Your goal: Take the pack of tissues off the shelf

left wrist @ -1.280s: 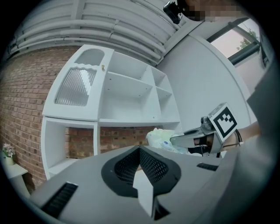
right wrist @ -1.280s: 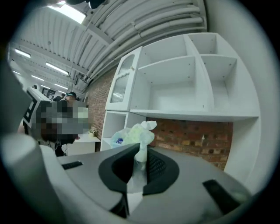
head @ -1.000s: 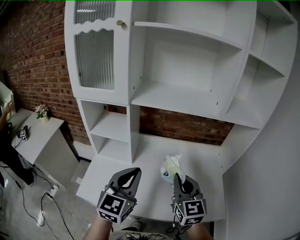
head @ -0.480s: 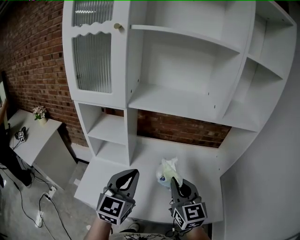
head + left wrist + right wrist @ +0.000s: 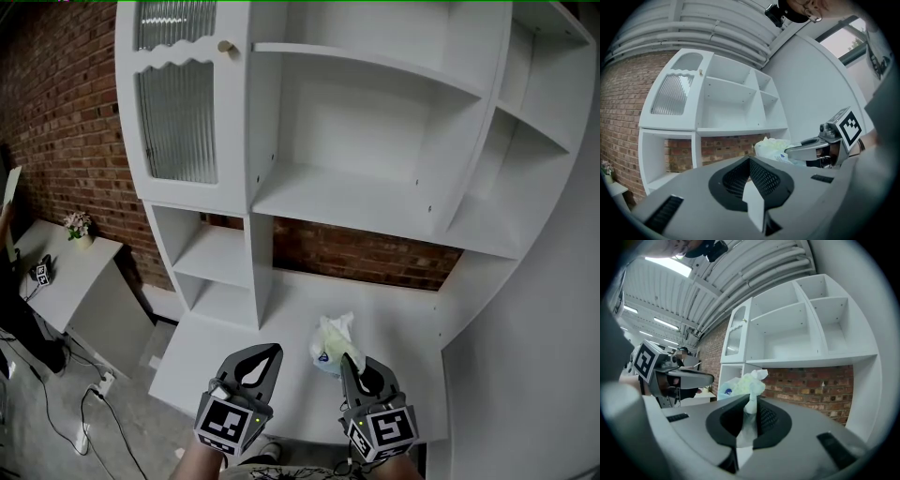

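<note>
The pack of tissues [image 5: 329,341], pale green and white in a crinkled clear wrapper with a blue patch, hangs in front of my right gripper [image 5: 348,360] over the white lower ledge [image 5: 403,328] of the shelf unit [image 5: 375,202]. The right gripper is shut on a twisted bit of the wrapper [image 5: 750,401], and the pack [image 5: 739,384] stands up beyond its jaws. My left gripper [image 5: 266,352] is beside it to the left, shut and holding nothing. The left gripper view shows the pack [image 5: 770,147] and the right gripper [image 5: 806,150] off to its right. Whether the pack touches the ledge I cannot tell.
The shelves above stand bare, with a ribbed glass door [image 5: 173,122] at upper left. Red brick wall [image 5: 56,122] runs behind. At the left is a low white table [image 5: 80,272] with a small flower pot [image 5: 79,226]; cables [image 5: 56,412] lie on the floor.
The right gripper with the pack has drifted slightly left and toward me. The left gripper has barely moved. The head view has shifted a little.
</note>
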`<state>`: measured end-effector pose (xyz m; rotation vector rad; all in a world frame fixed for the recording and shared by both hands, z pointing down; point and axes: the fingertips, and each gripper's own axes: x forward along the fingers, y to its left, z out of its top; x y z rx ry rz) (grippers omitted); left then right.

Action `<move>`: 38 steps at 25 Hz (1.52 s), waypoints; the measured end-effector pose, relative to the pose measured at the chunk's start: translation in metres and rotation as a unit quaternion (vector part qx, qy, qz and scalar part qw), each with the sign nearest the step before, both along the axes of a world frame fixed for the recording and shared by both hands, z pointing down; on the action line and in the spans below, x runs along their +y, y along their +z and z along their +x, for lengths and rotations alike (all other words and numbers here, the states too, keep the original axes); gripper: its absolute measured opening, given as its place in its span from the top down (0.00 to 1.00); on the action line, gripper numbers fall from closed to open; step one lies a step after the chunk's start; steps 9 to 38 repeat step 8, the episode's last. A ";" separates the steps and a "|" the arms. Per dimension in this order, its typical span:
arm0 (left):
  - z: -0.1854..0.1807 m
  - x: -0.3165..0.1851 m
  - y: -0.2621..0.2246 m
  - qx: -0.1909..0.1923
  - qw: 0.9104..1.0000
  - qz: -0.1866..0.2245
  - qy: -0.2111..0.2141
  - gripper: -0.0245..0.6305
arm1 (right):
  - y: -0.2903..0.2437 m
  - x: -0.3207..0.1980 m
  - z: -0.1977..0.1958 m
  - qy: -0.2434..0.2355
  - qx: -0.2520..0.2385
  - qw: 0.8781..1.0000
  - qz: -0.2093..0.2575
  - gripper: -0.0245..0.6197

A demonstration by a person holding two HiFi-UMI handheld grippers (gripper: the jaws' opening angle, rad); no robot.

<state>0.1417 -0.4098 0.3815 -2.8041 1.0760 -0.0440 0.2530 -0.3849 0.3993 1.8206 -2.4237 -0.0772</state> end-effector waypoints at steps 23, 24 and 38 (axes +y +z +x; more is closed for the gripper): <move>0.006 0.004 0.002 -0.013 1.000 0.000 0.019 0.94 | 0.001 -0.004 -0.001 0.004 0.000 1.000 -0.006 0.95; 0.006 0.004 0.002 -0.013 1.000 0.000 0.019 0.94 | 0.001 -0.004 -0.001 0.004 0.000 1.000 -0.006 0.95; 0.006 0.004 0.002 -0.013 1.000 0.000 0.019 0.94 | 0.001 -0.004 -0.001 0.004 0.000 1.000 -0.006 0.95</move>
